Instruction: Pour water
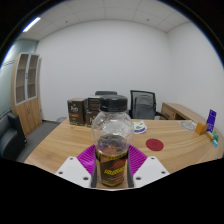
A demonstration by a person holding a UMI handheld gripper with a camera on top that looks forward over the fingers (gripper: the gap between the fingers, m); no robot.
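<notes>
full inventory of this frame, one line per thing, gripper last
Bottle: 1, clear plastic with a black cap and a dark label, between the fingers of the hand-held gripper.
Coaster-like disc: 1, red, on the table to the right of the bottle.
Boxes: a few, dark, at the table's far side behind the bottle.
Table: 1, light wood, under everything.
Office chair: 1, black, behind the table.
Cabinet: 1, wood with glass doors, against the left wall.
Small items: a few, blue and orange, at the far right; too small to name.
Hand-held gripper: 1, purple pads, fingers closed on the bottle's lower part.
</notes>
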